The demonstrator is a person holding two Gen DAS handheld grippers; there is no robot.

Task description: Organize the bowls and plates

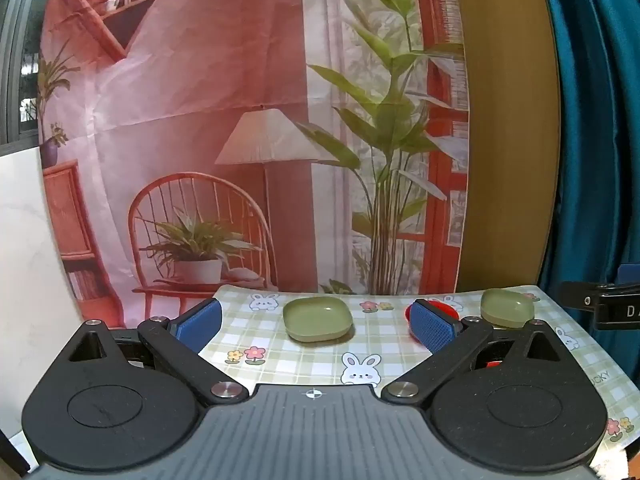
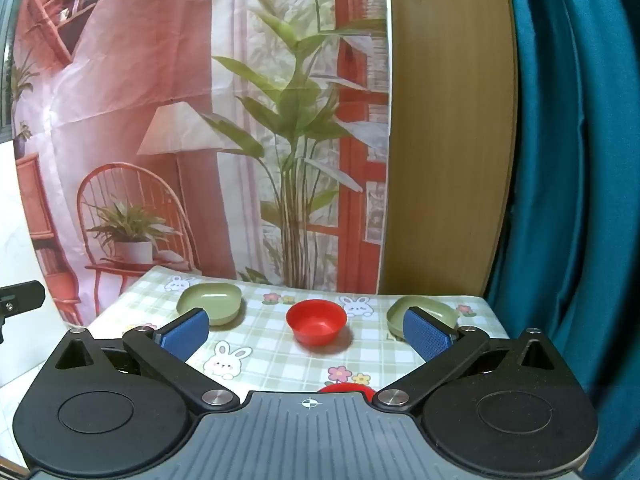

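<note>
On checkered tablecloth (image 2: 276,356): glossy round red bowl (image 2: 316,321), squarish green dishes (image 1: 318,319).

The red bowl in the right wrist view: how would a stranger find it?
Look at the checked tablecloth with rabbits. The red bowl stands upright near its middle, between two green dishes. It alone is round, deep and fully visible in red.
</note>
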